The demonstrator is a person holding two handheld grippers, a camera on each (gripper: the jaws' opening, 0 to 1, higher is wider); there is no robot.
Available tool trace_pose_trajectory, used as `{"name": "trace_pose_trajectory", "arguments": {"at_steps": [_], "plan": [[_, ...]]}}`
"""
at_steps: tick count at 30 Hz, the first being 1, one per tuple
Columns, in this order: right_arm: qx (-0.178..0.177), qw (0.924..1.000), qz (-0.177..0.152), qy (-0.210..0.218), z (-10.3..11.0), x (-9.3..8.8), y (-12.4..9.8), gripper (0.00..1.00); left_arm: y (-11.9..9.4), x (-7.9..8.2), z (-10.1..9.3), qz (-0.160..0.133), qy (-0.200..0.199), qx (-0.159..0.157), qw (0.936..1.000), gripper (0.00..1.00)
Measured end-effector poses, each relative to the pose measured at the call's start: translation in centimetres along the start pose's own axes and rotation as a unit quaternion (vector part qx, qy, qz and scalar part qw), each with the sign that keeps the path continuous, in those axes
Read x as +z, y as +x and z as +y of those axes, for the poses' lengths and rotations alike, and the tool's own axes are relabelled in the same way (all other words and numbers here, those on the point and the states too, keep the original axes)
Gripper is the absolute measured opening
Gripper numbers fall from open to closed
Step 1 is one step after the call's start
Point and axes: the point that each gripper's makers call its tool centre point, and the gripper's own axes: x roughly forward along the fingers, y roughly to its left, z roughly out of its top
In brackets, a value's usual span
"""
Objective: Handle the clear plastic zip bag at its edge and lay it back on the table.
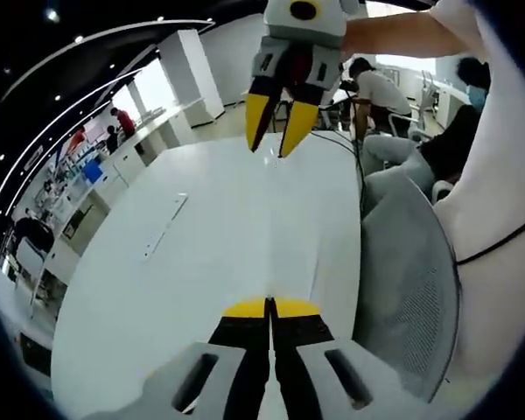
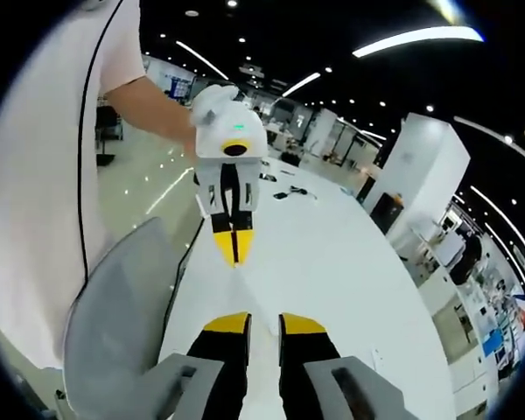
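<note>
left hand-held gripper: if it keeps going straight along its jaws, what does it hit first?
Probably the right hand-held gripper, hanging over the white table right in line with the left hand-held gripper. If it passes beneath, only bare tabletop lies ahead. Depth is unclear.

open white table (image 1: 227,245) ahead, grey mesh chair (image 1: 411,289) crowding its edge, possibly cables (image 2: 284,191) far off

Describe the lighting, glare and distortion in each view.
Left gripper view: fisheye bends the white table edges; bright windows wash out the far background; soft sheen on the tabletop. Right gripper view: dark ceiling with bright strip lights, floor reflections at left, curved lines near the rim.
</note>
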Motion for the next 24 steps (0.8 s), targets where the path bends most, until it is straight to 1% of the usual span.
{"name": "trace_pose_trajectory", "arguments": {"at_steps": [5, 8, 12, 15, 18, 24], "plan": [[0.004, 0.9999, -0.008, -0.010, 0.7, 1.5, 1.9, 0.09, 0.1, 0.7, -0.1, 0.004, 0.017, 0.002, 0.9999, 0.00], [0.008, 0.9998, -0.004, -0.018, 1.0, 1.8, 3.0, 0.08, 0.1, 1.0, -0.1, 0.010, 0.026, 0.004, 0.9996, 0.00], [0.011, 0.9997, -0.009, -0.019, 1.4, 2.4, 4.0, 0.07, 0.2, 1.2, 0.1, 0.010, 0.030, 0.005, 0.9995, 0.00], [0.013, 0.9997, -0.008, -0.020, 1.5, 2.3, 4.5, 0.07, 0.1, 1.4, 0.1, 0.014, 0.034, 0.006, 0.9993, 0.00], [0.016, 0.9996, 0.003, -0.025, 1.7, 2.0, 5.0, 0.06, 0.1, 1.5, 0.1, 0.018, 0.039, 0.009, 0.9990, 0.00], [0.016, 0.9993, 0.015, -0.032, 1.7, 1.7, 5.5, 0.05, 0.2, 1.9, 0.1, 0.019, 0.042, 0.008, 0.9989, 0.00]]}}
